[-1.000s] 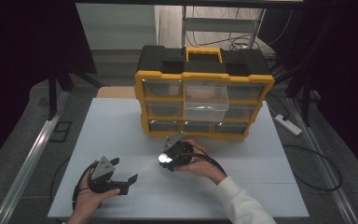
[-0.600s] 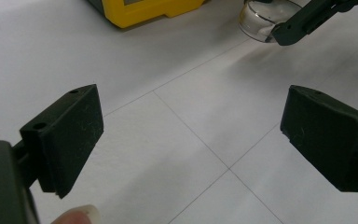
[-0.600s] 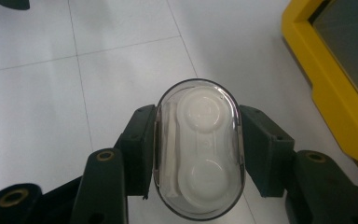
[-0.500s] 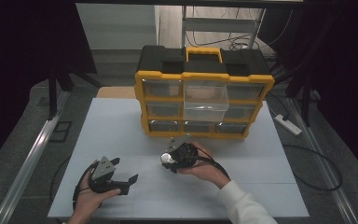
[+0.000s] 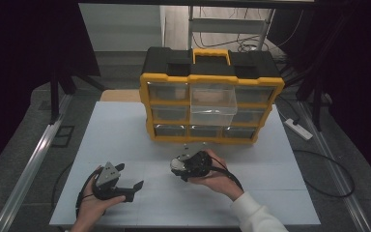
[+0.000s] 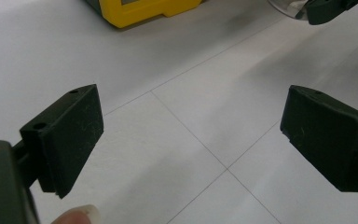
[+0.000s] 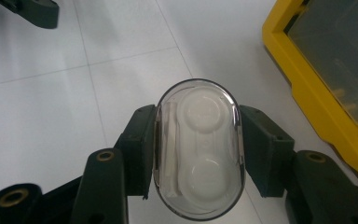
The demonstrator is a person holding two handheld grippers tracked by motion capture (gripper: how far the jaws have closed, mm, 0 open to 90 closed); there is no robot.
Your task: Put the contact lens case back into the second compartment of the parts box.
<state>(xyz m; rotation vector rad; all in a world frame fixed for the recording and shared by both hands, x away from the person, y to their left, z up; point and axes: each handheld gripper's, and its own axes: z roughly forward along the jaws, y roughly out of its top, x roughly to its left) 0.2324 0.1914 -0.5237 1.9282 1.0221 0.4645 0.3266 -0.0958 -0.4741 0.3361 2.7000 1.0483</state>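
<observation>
I am gripping the clear oval case [image 7: 196, 149] in my right hand-held gripper [image 5: 189, 165] above the counter [image 5: 125, 130], carrying it toward the pulled-out drawer [image 5: 213, 104] of the yellow organizer [image 5: 212, 77], which next needs lifting over its rim.

I saw drawer cabinet [image 5: 211, 96] at surface [image 5: 125, 130] rear | my right tongs [image 7: 196, 154] before it, case [image 7: 196, 154] between pads | left tongs [image 5: 125, 186] further left.

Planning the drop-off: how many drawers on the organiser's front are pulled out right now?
1. The clear drawer in the top row's middle column of the organiser juts forward. The rest look pushed in, though the high view is small.
</observation>
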